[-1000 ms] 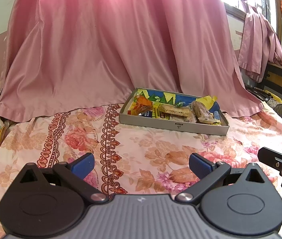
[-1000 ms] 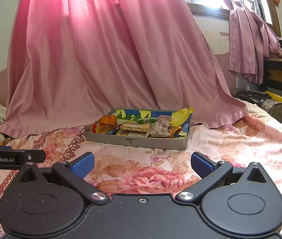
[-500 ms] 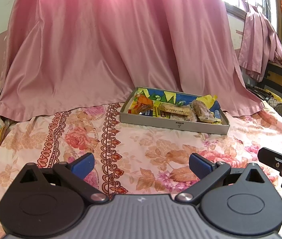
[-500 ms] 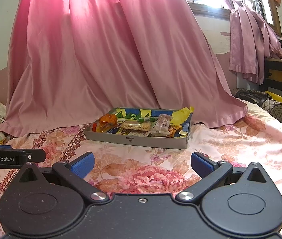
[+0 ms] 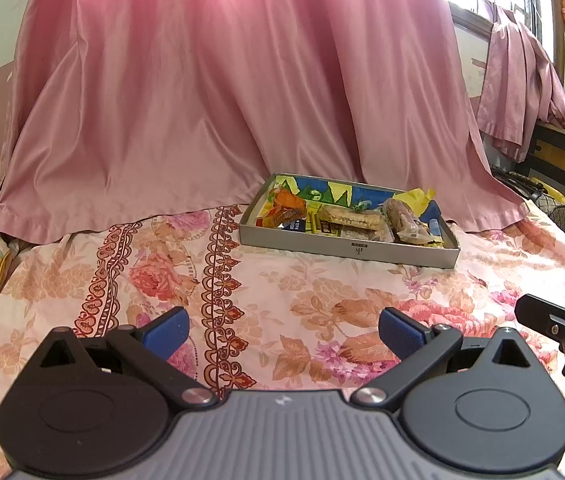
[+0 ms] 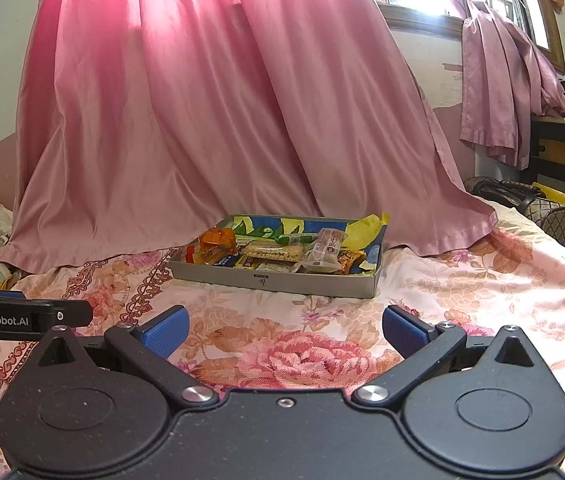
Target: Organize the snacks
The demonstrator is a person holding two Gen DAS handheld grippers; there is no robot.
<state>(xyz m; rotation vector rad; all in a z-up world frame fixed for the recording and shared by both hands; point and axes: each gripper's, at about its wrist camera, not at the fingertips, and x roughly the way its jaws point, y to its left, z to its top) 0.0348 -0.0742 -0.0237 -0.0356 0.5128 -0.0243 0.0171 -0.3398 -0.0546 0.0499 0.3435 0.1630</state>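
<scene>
Snacks (image 6: 282, 250) sit gathered in the grey tray (image 5: 346, 250) on the floral bedspread (image 5: 282, 292), well ahead of you.

You hold both grippers low over the bedspread with nothing in them: the left gripper (image 5: 282, 330) has its blue pads spread wide, and the right gripper (image 6: 284, 330) is spread just as wide. No wrapper lies loose on the bedspread, so the collecting looks done; what may be left is sorting the jumbled packets inside the tray, or nothing at all. Against the frames a second ago, almost nothing differs: the tray appears a touch nearer in the left view, and both grippers remain empty and apart.
</scene>
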